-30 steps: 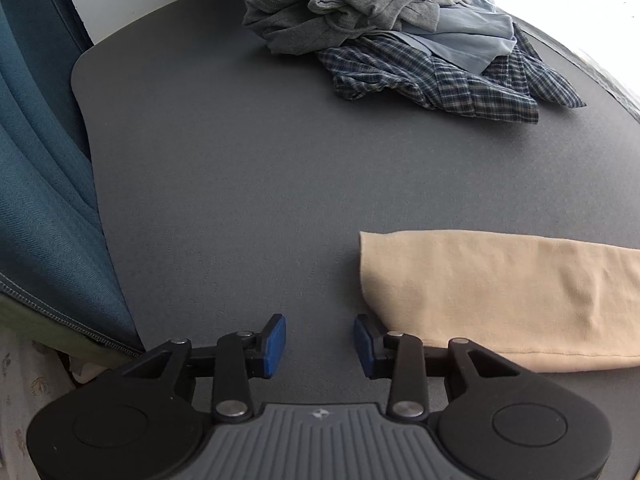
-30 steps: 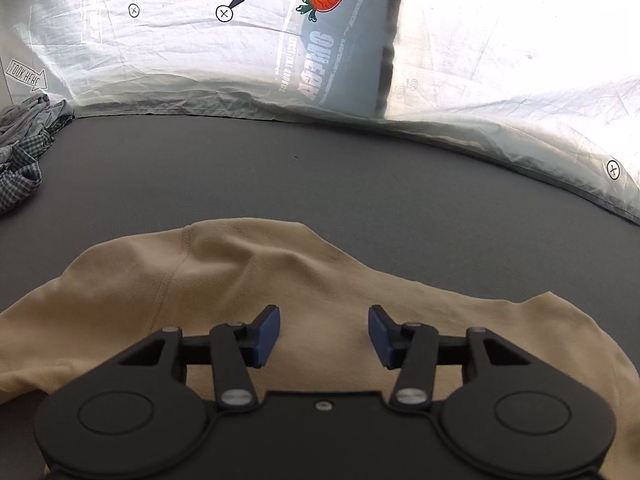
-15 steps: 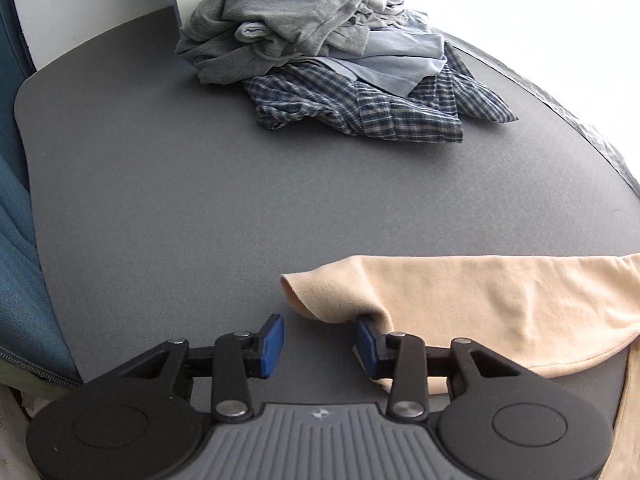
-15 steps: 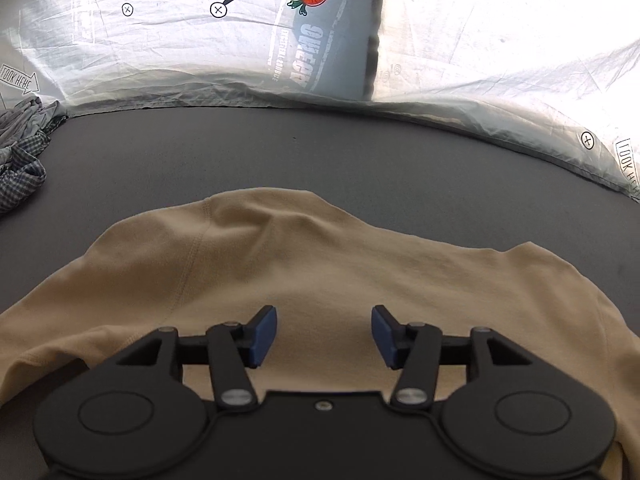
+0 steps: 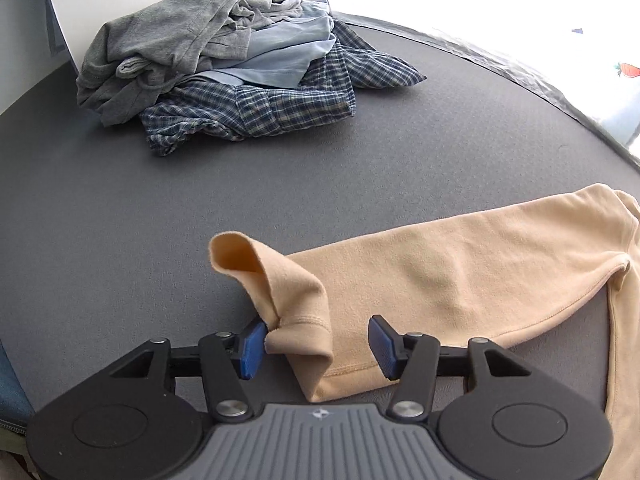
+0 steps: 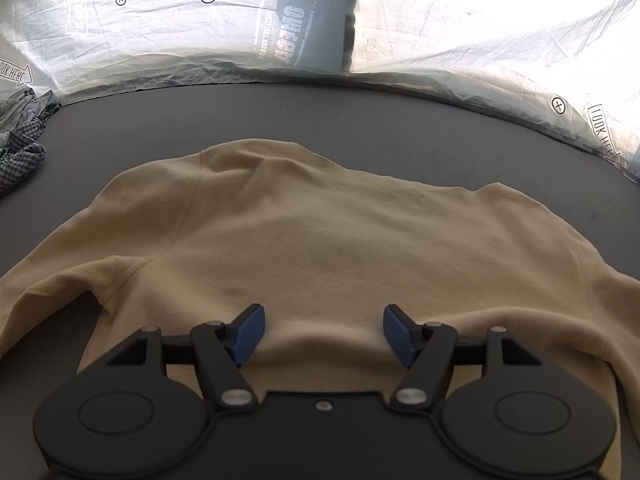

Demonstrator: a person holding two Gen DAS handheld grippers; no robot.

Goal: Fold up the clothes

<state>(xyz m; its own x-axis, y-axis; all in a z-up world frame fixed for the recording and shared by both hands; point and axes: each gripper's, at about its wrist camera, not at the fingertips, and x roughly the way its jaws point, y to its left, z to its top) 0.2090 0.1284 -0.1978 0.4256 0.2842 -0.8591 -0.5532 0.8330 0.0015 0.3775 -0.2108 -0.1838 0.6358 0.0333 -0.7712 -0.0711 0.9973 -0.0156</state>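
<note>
A beige long-sleeved shirt (image 6: pixel 320 240) lies spread on the dark grey mat (image 5: pixel 120 208). In the left wrist view its sleeve (image 5: pixel 460 264) runs off to the right, and the cuff (image 5: pixel 296 316) stands crumpled between the blue pads. My left gripper (image 5: pixel 318 342) is opening; the cuff leans against the left pad and stays clear of the right one. My right gripper (image 6: pixel 324 334) hangs low over the shirt's body, its jaws opening wide with only flat fabric under the gap.
A heap of grey, light blue and checked clothes (image 5: pixel 224 68) sits at the far left of the mat, its edge also showing as checked cloth (image 6: pixel 20 148). A crinkled white plastic sheet with carrot prints (image 6: pixel 296 16) borders the mat's far side. Blue fabric (image 5: pixel 12 392) hangs at the left edge.
The left gripper slid right along the mat, bunching the sleeve's cuff up between its pads, then spread its jaws. The right gripper moved further over the shirt and its jaws widened.
</note>
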